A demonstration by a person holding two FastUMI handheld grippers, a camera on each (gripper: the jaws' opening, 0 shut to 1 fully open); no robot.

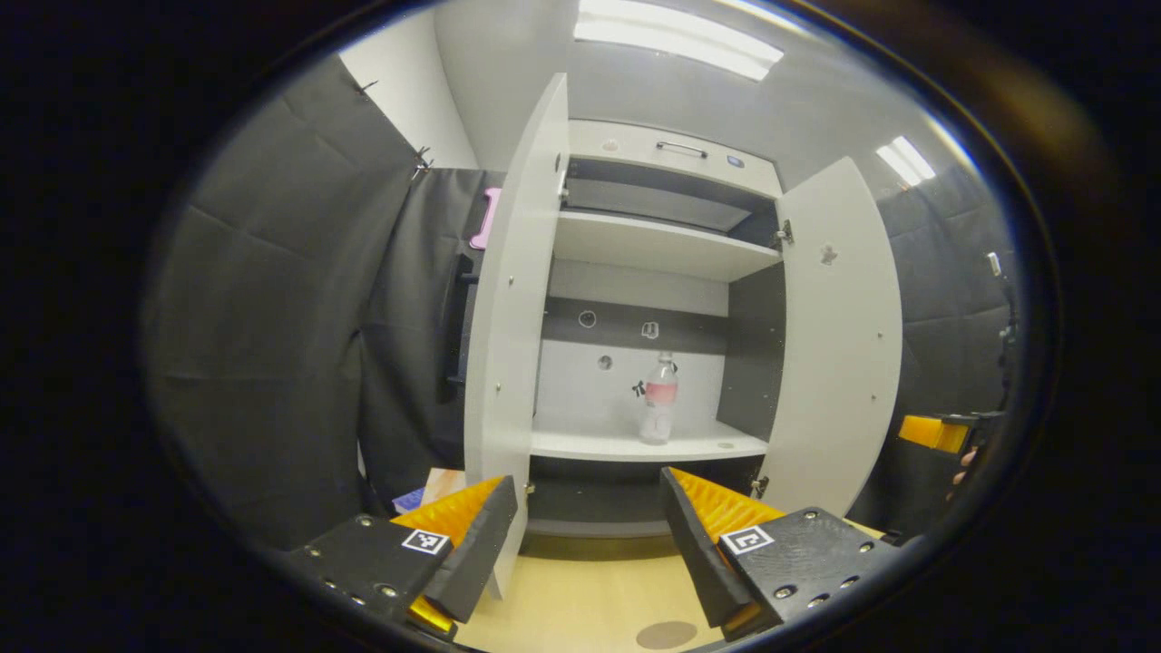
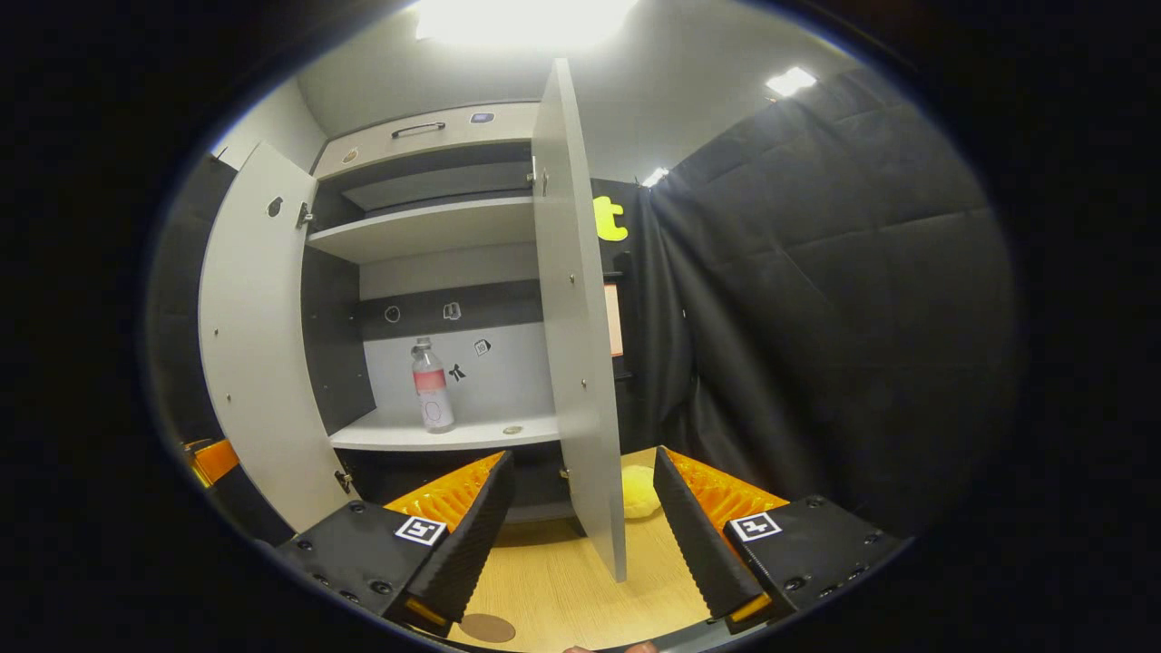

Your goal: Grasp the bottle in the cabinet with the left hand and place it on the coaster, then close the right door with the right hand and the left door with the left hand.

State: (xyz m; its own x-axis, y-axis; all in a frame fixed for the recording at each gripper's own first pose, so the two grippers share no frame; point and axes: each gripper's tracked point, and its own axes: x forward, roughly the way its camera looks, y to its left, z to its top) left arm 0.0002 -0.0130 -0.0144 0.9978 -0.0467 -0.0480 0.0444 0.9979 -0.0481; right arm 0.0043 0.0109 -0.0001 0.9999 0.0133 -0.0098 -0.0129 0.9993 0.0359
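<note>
— Where is your bottle [image 1: 659, 399]?
— Upright on the cabinet's lower shelf [image 1: 648, 444], well ahead of your left tool [image 1: 590, 535], both doors open.
— Tool state?
— Left and right tool [image 2: 580, 531] both spread wide, holding nothing.

Bright ceiling panels [image 1: 676, 41], glare overhead; sharp centre, fisheye bending at edges.

The coaster [image 1: 666, 635] was cut by the picture's lower edge in both views. The bottle [image 1: 659, 399] label was too small to read. The open door [image 2: 580, 317] partly hid a yellow object [image 2: 639, 492].
</note>
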